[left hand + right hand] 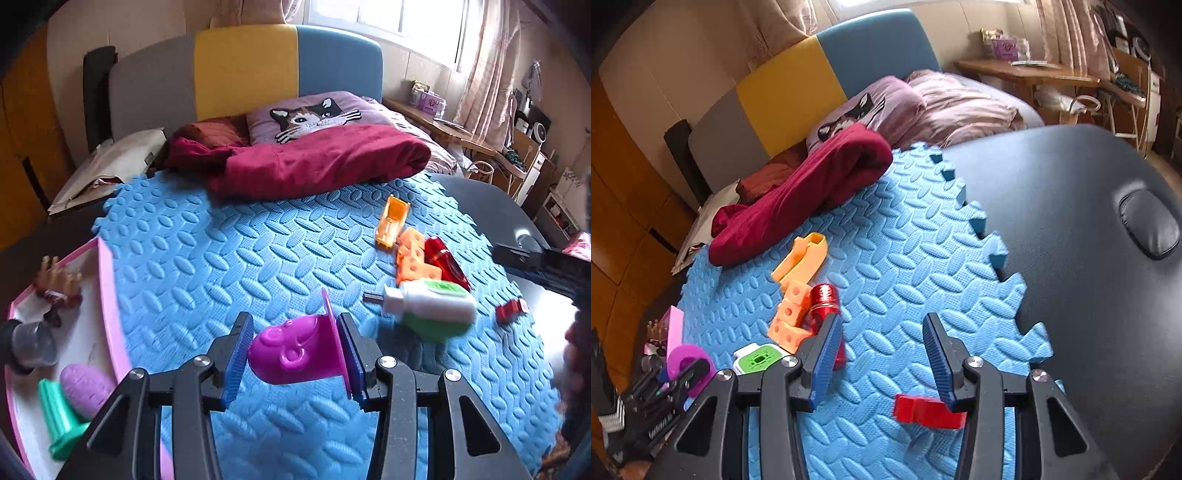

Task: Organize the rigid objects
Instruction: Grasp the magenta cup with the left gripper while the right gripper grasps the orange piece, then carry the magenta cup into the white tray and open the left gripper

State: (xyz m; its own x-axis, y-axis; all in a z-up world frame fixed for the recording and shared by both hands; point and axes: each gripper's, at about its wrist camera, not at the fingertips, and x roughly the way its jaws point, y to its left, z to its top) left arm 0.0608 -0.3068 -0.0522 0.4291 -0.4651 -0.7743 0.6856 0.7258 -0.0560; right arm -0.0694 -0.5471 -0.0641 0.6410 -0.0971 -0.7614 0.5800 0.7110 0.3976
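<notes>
Toys are what I am tidying up, and right now my left gripper (293,356) is squeezing a purple toy mold (295,350) between its blue pads, low in the middle of the left camera's picture, lifted a bit above the blue foam mat (207,258). At the lower left of that picture sits the pink tray (107,295), and some things are already in it: a green piece (61,421), a bumpy purple piece (85,387), a small brown figure (59,288) and a grey cup-like thing (31,345). So I think part of the job is done. My right gripper (882,362) is spread wide and holds nothing; it hangs over the mat in the lower middle of the right camera's picture, with a small red block (927,408) lying just under its right finger. More stuff waits on the mat: an orange scoop-shaped piece (801,258), a chain of orange cubes (790,321), a shiny red tube (827,314) touching those cubes, and a white and green bottle (432,306) on its side. They lie close together at the right of the left camera's picture. I think the purple mold goes into the tray next, and then about five things are left to move. A dark red blanket (317,158) lies at the far end of the mat, and I can leave that.
</notes>
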